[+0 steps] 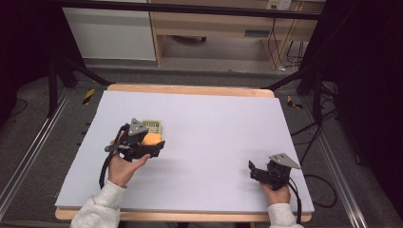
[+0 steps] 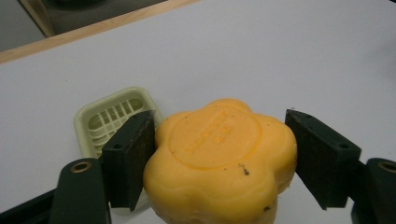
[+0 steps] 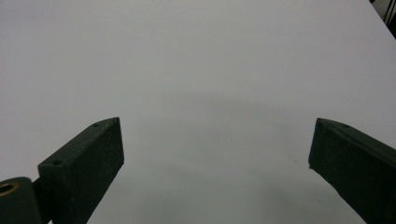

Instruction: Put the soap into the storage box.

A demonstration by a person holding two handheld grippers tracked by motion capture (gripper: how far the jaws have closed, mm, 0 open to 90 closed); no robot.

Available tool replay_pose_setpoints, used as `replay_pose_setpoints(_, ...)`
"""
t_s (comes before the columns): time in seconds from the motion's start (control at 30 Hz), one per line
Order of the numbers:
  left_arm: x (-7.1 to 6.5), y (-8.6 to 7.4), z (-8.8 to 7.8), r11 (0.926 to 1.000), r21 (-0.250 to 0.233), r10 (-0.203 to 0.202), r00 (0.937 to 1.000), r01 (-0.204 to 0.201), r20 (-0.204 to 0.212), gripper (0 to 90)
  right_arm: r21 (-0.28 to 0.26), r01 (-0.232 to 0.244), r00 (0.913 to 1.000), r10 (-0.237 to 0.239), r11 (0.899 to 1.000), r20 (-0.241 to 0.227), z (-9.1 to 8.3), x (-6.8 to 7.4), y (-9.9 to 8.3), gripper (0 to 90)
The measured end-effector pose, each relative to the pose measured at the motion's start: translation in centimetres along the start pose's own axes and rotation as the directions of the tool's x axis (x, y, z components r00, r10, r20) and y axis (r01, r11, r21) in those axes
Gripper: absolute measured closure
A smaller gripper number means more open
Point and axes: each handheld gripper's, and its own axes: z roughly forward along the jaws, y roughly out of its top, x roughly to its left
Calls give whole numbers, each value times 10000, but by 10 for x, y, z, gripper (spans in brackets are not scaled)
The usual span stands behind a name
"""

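Note:
An orange flower-shaped soap bar (image 1: 151, 138) (image 2: 219, 158) sits between the pads of my left gripper (image 1: 152, 141) (image 2: 219, 119), which is shut on it and holds it above the table. Just behind it lies a pale green slotted soap dish (image 1: 154, 126) (image 2: 109, 116) with nothing in it; one jaw hides its near corner. My right gripper (image 1: 253, 169) (image 3: 215, 128) rests low at the table's near right, open wide, with only bare table between its jaws.
The white table top (image 1: 214, 137) has a wooden rim along its far and near edges. Cables trail from both grippers over the near edge. Black frame legs and a wooden cabinet stand beyond the table.

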Motion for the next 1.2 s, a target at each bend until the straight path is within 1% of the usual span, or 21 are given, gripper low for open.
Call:
replay_pose_setpoints(0.07,4,2,1,10000,0,-17,9999,17,-110,264,3,11,10000,-11,10000,-12,0,0,0,38)
replay_pose_setpoints(0.13,6,3,3,9999,-13,-116,9997,115,-197,264,-12,41,10000,-41,10000,-9,0,0,0,38)
replay_pose_setpoints(0.17,8,3,5,9999,11,-102,9998,102,-191,264,-16,44,10000,-44,10000,-7,0,0,0,38)
replay_pose_setpoints(0.23,9,4,8,9998,-6,-177,9995,177,-271,264,-20,49,10000,-49,10000,-8,0,0,0,38)
replay_pose_setpoints(0.3,11,4,11,9998,48,-169,9993,171,-340,264,-26,43,10000,-43,10000,-7,0,0,0,38)
replay_pose_setpoints(0.47,15,4,19,9992,96,-378,9981,383,-481,264,-31,59,10000,-59,10000,-10,0,0,0,38)
replay_pose_setpoints(0.63,20,4,27,9988,198,-428,9967,442,-689,264,-27,48,10000,-48,10000,-17,0,0,0,38)
replay_pose_setpoints(0.83,28,3,36,9977,296,-571,9927,605,-1061,264,-29,46,10000,-46,10000,-14,0,0,0,38)
replay_pose_setpoints(0.93,32,2,39,9973,292,-625,9892,669,-1328,263,-19,29,10000,-29,10000,-29,0,0,0,38)
replay_pose_setpoints(1.1,39,1,43,9962,285,-767,9860,818,-1479,264,-30,56,10000,-56,10000,-18,0,0,0,38)
replay_pose_setpoints(1.2,42,0,47,9956,360,-800,9851,864,-1523,263,-30,53,10000,-53,10000,-13,0,0,0,38)
